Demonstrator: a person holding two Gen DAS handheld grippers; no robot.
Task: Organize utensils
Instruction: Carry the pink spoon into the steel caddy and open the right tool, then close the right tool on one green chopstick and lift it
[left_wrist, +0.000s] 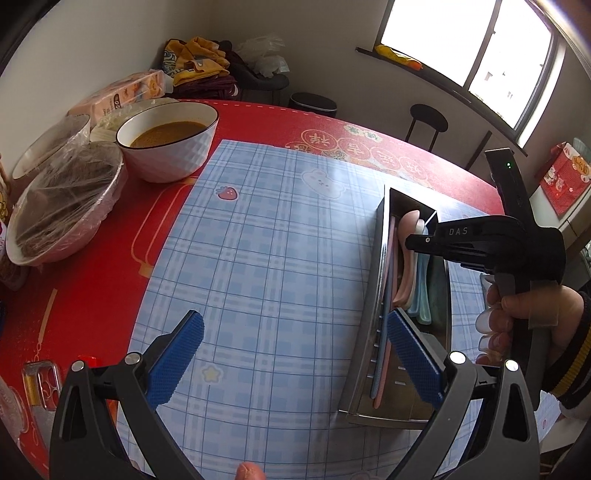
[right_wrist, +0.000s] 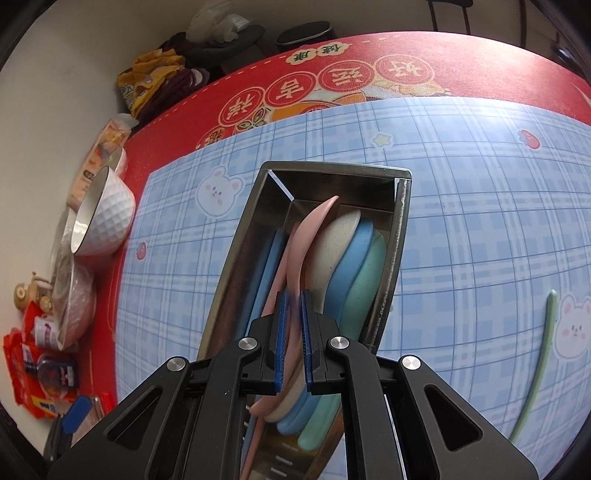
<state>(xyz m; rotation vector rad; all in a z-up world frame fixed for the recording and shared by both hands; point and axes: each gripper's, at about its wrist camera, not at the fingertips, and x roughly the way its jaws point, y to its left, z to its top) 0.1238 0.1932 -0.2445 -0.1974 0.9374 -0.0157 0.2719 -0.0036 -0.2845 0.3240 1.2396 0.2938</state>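
A steel utensil tray (right_wrist: 334, 176) stands on the blue checked mat. Inside it lie white (right_wrist: 338, 245), blue (right_wrist: 356, 254) and green (right_wrist: 369, 280) spoons stacked side by side, with blue and pink chopsticks (right_wrist: 271, 266) along its left side. My right gripper (right_wrist: 293, 301) is shut on the handle of a pink spoon (right_wrist: 314, 229), which rests over the stack inside the tray. A green chopstick (right_wrist: 543, 354) lies on the mat right of the tray. My left gripper (left_wrist: 295, 332) is open and empty above the mat, left of the tray (left_wrist: 369, 295). The right gripper shows there too (left_wrist: 417, 242).
A white bowl of brown sauce (left_wrist: 168, 142), two film-covered bowls (left_wrist: 62, 206) and a carton (left_wrist: 122, 96) stand on the red tablecloth at the left. Snack packets (right_wrist: 33, 362) lie at the table's left edge. A stool (left_wrist: 428, 122) stands beyond the table.
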